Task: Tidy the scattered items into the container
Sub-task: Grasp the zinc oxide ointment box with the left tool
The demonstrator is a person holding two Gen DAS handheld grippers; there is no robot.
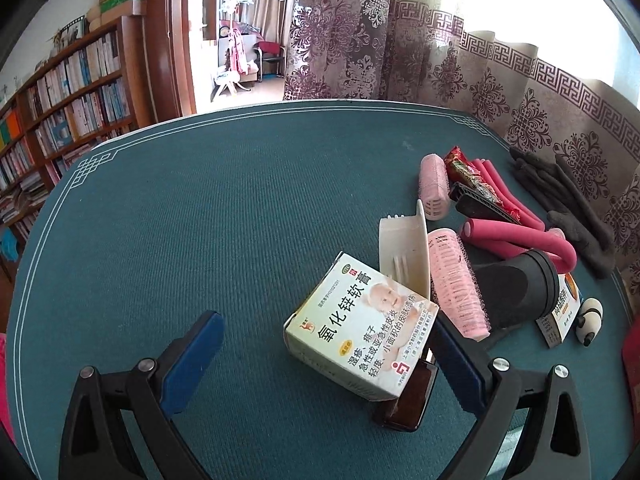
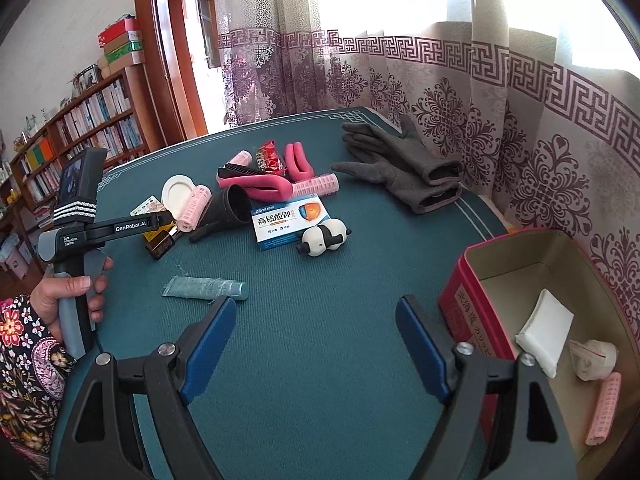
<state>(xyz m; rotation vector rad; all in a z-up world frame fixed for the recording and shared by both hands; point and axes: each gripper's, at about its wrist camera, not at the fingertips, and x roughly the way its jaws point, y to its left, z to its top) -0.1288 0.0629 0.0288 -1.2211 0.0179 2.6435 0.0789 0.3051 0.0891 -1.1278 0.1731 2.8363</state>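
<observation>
one white ointment box (image 1: 360, 330), printed, tilted.

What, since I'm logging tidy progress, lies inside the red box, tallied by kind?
White pad: 1
White wad: 1
Pink roller: 1
Total in the red box: 3

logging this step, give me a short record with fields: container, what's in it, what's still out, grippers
container: red box, open, right of the right gripper
inside: white pad, pink roller, small wrapped bundle
still out: gray gloves, panda toy, green tube, white carton
left gripper: open, carton at its right pad
right gripper: open, empty
</observation>
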